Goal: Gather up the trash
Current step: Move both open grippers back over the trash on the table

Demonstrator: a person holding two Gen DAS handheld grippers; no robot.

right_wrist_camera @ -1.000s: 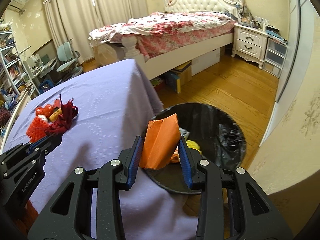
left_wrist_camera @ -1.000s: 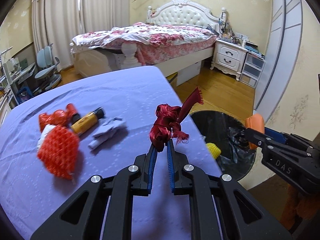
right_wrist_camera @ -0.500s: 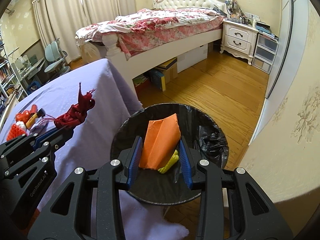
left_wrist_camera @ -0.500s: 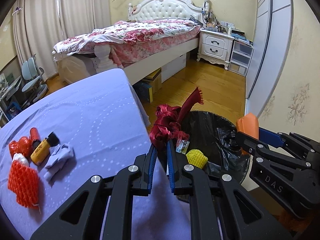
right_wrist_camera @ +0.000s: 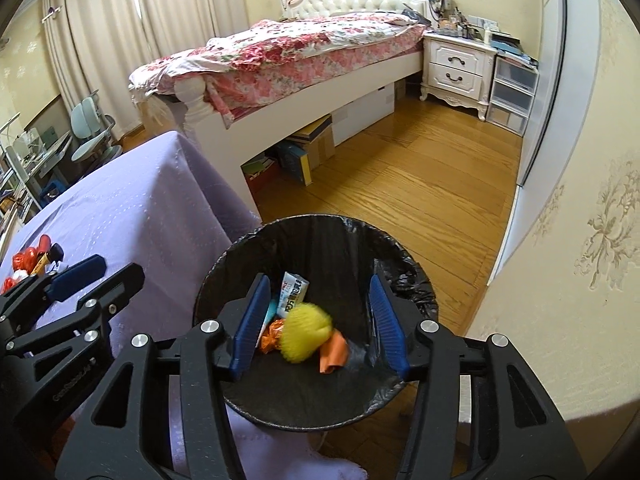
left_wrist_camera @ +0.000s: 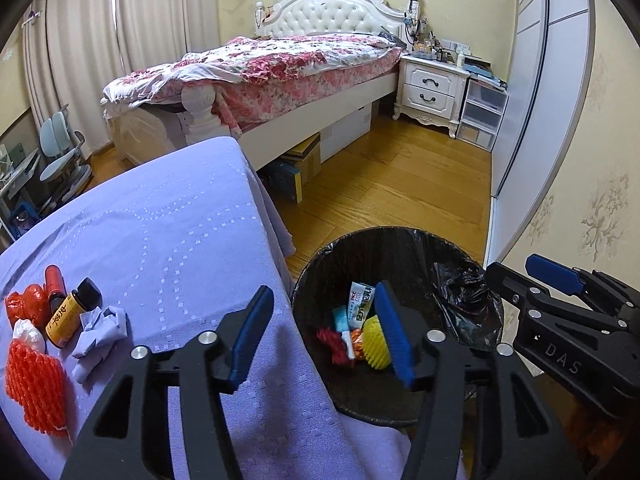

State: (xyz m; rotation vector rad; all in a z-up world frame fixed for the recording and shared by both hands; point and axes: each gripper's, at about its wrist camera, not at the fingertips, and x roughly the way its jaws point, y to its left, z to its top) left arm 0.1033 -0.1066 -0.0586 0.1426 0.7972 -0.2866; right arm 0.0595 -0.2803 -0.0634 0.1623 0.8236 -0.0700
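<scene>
Both grippers' blue fingers (right_wrist_camera: 246, 332) have just been opening and stand apart with nothing between them: right gripper (right_wrist_camera: 316, 322) and left gripper (left_wrist_camera: 320, 334) above the black bin (right_wrist_camera: 316, 236). Inside lie orange paper (right_wrist_camera: 334, 354), red ribbon (left_wrist_camera: 334, 346), a yellow ball (right_wrist_camera: 306, 332).

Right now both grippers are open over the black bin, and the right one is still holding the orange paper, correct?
Not quite. The right gripper holds nothing: its jaws have just opened, and the orange paper lies inside the black bin, as the right wrist view shows. The left gripper is open too, with nothing between its jaws.
</scene>
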